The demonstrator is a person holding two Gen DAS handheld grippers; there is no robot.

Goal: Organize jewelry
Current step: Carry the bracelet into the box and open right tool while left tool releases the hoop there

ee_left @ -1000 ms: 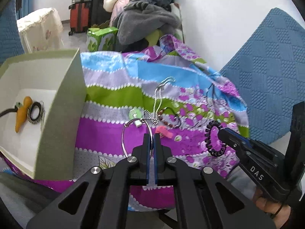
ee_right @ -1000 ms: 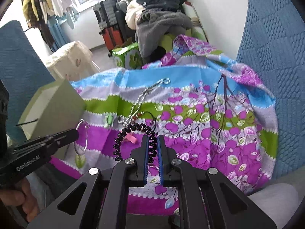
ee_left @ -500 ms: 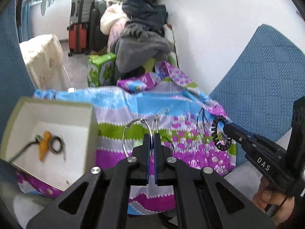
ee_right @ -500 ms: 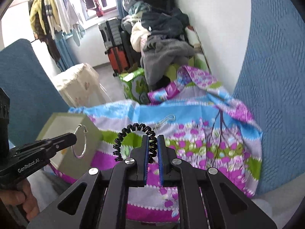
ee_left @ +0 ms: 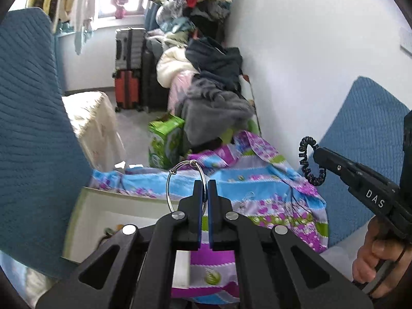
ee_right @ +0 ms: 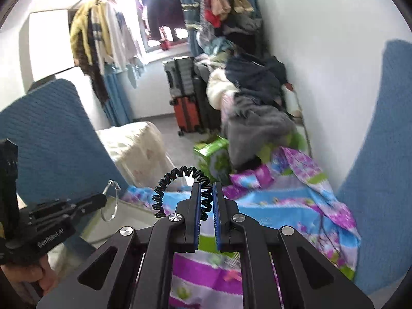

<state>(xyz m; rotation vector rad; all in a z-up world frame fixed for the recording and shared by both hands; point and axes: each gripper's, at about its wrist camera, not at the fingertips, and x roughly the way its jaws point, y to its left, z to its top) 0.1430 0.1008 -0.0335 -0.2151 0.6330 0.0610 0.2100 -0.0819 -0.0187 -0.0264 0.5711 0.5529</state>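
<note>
My left gripper is shut on a thin silver hoop ring and holds it up in the air above a pale green open box. The hoop also shows in the right wrist view. My right gripper is shut on a black spiral hair tie, also lifted; it shows in the left wrist view to the right. A silver chain lies on the flowered cloth below.
Blue quilted cushions stand at the left and right. Behind the cloth are a green carton, a heap of clothes, suitcases and a cream covered stool. The box holds small items.
Both grippers have risen well above the cloth with the hoop and the hair tie still held. The views now tilt up toward the room; the box has dropped low in view.
</note>
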